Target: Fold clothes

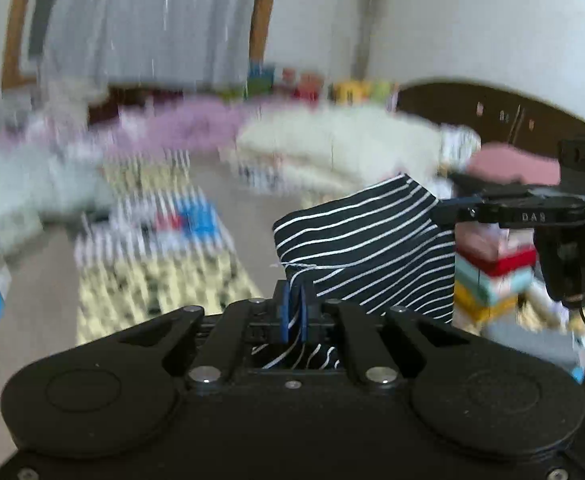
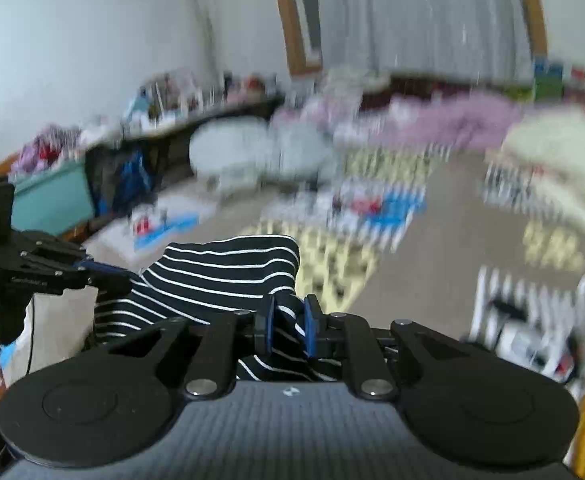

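A black garment with thin white stripes (image 1: 372,248) hangs in the air between both grippers. My left gripper (image 1: 294,308) is shut on one edge of it, with cloth pinched between the blue pads. My right gripper (image 2: 288,324) is shut on another edge of the same striped garment (image 2: 228,272). Each gripper shows in the other's view: the right gripper (image 1: 452,208) at the garment's right side, the left gripper (image 2: 104,274) at its left side. The background is motion-blurred.
A bed or mat with patterned sheets (image 1: 164,264) lies below. Folded cream bedding (image 1: 332,148), a lilac blanket (image 2: 444,120) and pale cushions (image 2: 260,148) lie on it. Stacked boxes (image 1: 492,272) stand at the right. A cluttered shelf (image 2: 196,96) and a curtained window (image 1: 152,20) lie beyond.
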`<state>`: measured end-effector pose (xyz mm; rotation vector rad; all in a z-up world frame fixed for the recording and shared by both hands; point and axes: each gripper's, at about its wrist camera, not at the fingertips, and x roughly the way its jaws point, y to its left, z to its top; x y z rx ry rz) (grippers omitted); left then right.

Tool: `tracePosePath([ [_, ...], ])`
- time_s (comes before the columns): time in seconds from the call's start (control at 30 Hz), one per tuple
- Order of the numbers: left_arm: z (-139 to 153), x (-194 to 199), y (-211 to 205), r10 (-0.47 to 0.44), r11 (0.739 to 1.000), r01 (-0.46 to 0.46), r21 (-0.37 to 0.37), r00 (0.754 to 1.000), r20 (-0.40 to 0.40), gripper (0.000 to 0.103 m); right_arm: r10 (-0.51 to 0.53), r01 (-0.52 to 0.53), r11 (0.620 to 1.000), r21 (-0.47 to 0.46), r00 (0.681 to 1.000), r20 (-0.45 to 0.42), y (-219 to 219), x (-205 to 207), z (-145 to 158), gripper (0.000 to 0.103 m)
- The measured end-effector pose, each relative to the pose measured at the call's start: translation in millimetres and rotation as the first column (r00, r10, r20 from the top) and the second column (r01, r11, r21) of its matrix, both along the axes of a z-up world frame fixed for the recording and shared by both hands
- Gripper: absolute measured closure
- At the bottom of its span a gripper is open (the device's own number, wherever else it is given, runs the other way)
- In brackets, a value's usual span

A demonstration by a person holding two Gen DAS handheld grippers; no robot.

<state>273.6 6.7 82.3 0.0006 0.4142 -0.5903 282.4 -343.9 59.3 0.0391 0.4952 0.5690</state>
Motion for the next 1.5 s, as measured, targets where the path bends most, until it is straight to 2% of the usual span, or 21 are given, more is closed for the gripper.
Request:
tracePosePath([
  [0.1, 43.2, -20.1, 3.6, 0.019, 1.0, -0.017, -0.023, 0.994, 0.108, 0.1, -0.02, 0.02, 1.0, 0.0, 0.991, 0.135, 0.3, -19.4, 55.4, 0.086],
  [0.2, 75.8, -44.6, 6.9, 0.035, 0.999, -0.027, -0.04, 0.981, 0.193, 0.1, -0.025, 0.027, 1.0, -0.006, 0.966, 0.259, 3.1, -44.1, 103.3, 0.086],
  [0.27, 85.7, -65.0, 8.6, 0.035, 0.999, -0.026, -0.041, 0.971, 0.236, 0.1, -0.016, 0.022, 1.0, -0.014, 0.95, 0.313, 5.1, -61.9, 122.8, 0.086],
  [0.37, 90.3, -93.4, 8.3, 0.033, 0.999, -0.029, -0.018, 0.957, 0.288, 0.1, 0.008, 0.01, 0.999, -0.044, 0.925, 0.379, 8.0, -94.5, 136.7, 0.086],
  [0.53, 94.3, -136.0, 7.5, 0.02, 1.0, -0.021, -0.001, 0.941, 0.339, 0.1, 0.031, -0.005, 0.998, -0.063, 0.904, 0.427, 3.2, -136.9, 143.5, 0.086],
  [0.77, 96.5, -201.5, 8.5, -0.007, 1.0, 0.0, 0.018, 0.917, 0.398, 0.1, 0.1, -0.051, 0.991, -0.123, 0.894, 0.437, -2.4, -193.4, 161.5, 0.086],
  [0.9, 74.8, -192.6, 6.1, -0.018, 0.999, 0.002, 0.046, 0.936, 0.353, 0.1, 0.149, -0.091, 0.983, -0.16, 0.902, 0.405, 2.0, -214.3, 167.2, 0.086],
  [1.03, 29.9, -145.5, 5.5, 0.008, 0.998, -0.024, 0.066, 0.974, 0.226, 0.1, 0.149, -0.108, 0.983, -0.149, 0.943, 0.297, 2.7, -188.8, 143.9, 0.086],
  [1.17, -22.2, -88.8, -2.2, 0.053, 0.991, -0.066, 0.114, 0.992, 0.111, 0.1, 0.132, -0.104, 0.978, -0.182, 0.979, 0.152, 20.5, -135.1, 88.8, 0.086],
  [1.37, -79.1, -7.2, -15.2, 0.125, 0.981, -0.121, 0.154, 0.992, -0.014, 0.1, 0.046, -0.053, 0.972, -0.229, 0.998, -0.037, 43.6, -26.2, -6.0, 0.086],
  [1.5, -110.8, 42.8, -17.4, 0.149, 0.974, -0.134, 0.181, 0.986, -0.077, 0.1, 0.004, -0.031, 0.966, -0.256, 0.994, -0.106, 58.6, 27.7, -53.4, 0.086],
])
